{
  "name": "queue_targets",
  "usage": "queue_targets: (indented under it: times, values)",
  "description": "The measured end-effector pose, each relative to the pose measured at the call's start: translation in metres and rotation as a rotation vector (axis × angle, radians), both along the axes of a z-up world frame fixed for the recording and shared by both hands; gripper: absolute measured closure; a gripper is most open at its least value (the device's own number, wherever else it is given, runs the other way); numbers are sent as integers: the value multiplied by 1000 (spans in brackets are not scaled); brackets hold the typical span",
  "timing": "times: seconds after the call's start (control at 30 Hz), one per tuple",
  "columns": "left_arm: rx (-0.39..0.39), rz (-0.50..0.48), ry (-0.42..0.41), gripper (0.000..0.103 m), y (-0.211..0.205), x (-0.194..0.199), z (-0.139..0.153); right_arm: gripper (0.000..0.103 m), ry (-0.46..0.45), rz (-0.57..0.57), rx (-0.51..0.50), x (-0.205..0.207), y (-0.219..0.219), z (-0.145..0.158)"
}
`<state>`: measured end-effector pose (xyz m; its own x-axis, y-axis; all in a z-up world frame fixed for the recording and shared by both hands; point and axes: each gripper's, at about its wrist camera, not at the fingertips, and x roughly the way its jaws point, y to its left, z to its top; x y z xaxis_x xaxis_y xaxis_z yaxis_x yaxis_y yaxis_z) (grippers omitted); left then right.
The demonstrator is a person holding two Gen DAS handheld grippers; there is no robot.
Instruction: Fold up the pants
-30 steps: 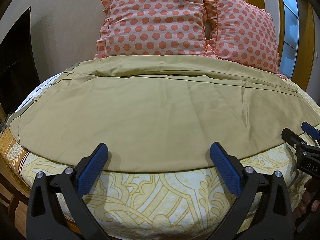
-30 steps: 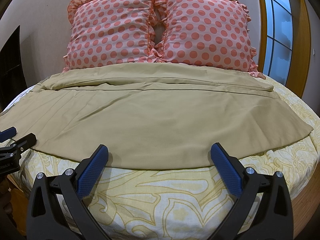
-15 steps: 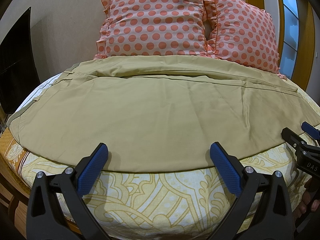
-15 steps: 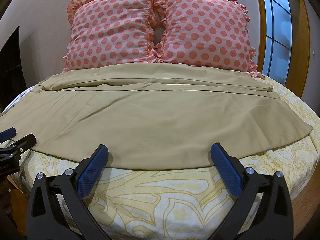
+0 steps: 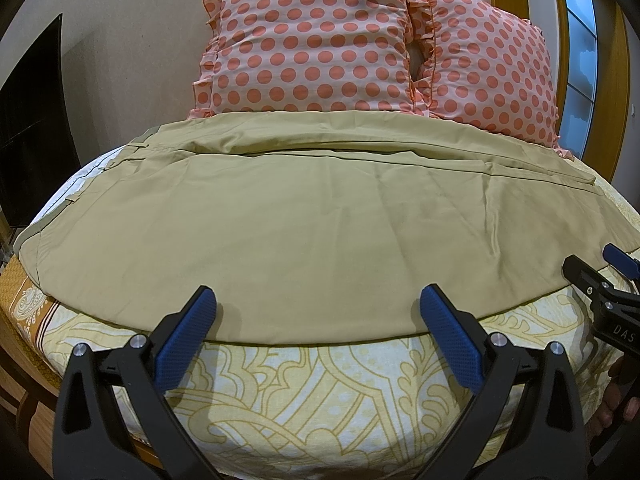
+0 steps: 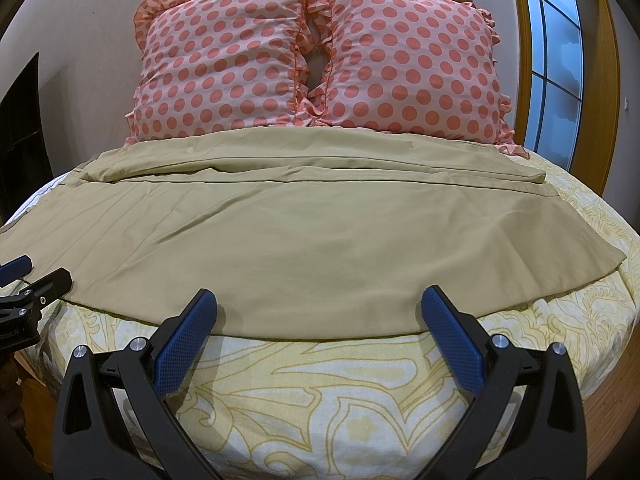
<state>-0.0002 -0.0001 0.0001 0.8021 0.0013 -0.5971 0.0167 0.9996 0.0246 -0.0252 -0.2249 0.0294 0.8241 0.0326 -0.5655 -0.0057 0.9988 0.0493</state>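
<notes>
Both tongs spread wide, gripping nothing: left tongs (image 5: 318, 306) and right tongs (image 6: 318, 306) hover at near edge of khaki pants (image 5: 304, 232), spread flat across bed (image 5: 320, 392) with yellow paisley sheet. My left view catches waistband with belt loops (image 5: 138, 148) at far left; right view shows leg hem (image 6: 540, 176) at right instead. Two pink polka-dot pillows (image 6: 316, 60) lean on beige wall; wood-framed window (image 6: 556, 60) at right.

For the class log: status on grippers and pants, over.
Left gripper open, right gripper open, both empty. Pants flat on bed, unfolded. Nothing blocking.
</notes>
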Motion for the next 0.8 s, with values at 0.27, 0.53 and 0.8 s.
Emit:
queue_targets:
  times: [0.27, 0.53, 0.8]
  values:
    - [0, 0, -1, 2, 0, 0, 0, 1, 0, -1, 0, 0, 0, 1]
    - [1, -1, -1, 2, 0, 0, 0, 1, -1, 0, 0, -1, -1, 4]
    - [-19, -27, -26, 2, 14, 6, 28, 1, 38, -26, 53, 30, -40, 57]
